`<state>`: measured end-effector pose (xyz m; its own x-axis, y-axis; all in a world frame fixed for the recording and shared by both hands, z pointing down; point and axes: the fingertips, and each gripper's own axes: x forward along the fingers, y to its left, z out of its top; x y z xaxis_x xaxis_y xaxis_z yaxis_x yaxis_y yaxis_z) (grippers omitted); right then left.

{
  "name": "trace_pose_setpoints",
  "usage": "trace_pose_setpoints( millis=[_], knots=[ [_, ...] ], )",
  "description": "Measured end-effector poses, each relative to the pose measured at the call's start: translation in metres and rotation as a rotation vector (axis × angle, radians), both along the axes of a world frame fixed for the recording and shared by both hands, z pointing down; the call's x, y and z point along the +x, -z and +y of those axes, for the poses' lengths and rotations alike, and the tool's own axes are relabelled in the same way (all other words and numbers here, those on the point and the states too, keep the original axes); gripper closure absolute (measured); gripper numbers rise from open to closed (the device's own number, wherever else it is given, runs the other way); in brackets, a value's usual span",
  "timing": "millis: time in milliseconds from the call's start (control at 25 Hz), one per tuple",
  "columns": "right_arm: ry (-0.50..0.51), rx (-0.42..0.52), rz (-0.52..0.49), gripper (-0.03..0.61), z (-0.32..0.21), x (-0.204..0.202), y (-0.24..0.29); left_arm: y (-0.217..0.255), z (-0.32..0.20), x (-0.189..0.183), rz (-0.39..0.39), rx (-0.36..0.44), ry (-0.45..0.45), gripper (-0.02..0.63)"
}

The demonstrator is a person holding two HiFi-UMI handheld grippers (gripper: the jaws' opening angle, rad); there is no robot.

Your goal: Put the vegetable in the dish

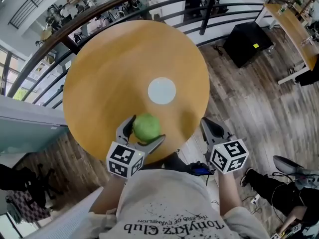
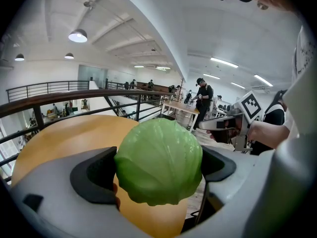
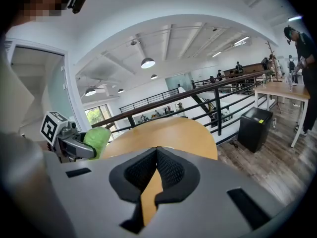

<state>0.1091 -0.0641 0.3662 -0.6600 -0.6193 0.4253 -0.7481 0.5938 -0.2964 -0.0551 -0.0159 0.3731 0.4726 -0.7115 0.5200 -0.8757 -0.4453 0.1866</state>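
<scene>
Left tool point(image 1: 145, 129) over near edge of surface point(image 1: 109, 68): jaws clamped on both sides of cabbage point(image 2: 159, 160), which seems lifted off wood, ready for carry. Right tool point(image 3: 156, 150) beside it, past edge, jaws pinched together, empty; likely idle, kept out of way. Dish point(image 1: 162, 90) farther in, near centre, bare; cabbage short of it. Next likely: carry forward, lower, release.

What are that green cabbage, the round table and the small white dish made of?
The round green cabbage looks like moulded plastic: uniform colour, soft sheen, shallow pressed-in veins. The round tan table seems to be wood or wood-look laminate, smooth and matte, with no clear grain. The small pale round dish is flat and evenly coloured; ceramic or plastic, I cannot tell.
</scene>
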Motion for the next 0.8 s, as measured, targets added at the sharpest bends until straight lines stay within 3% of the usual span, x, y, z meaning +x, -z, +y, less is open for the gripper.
trace_pose_setpoints(
  millis=[800],
  knots=[
    [-0.002,-0.034,0.012,0.563,-0.052,-0.027,-0.028,-0.033,-0.064,-0.021,-0.036,-0.032,-0.006,0.110]
  ],
)
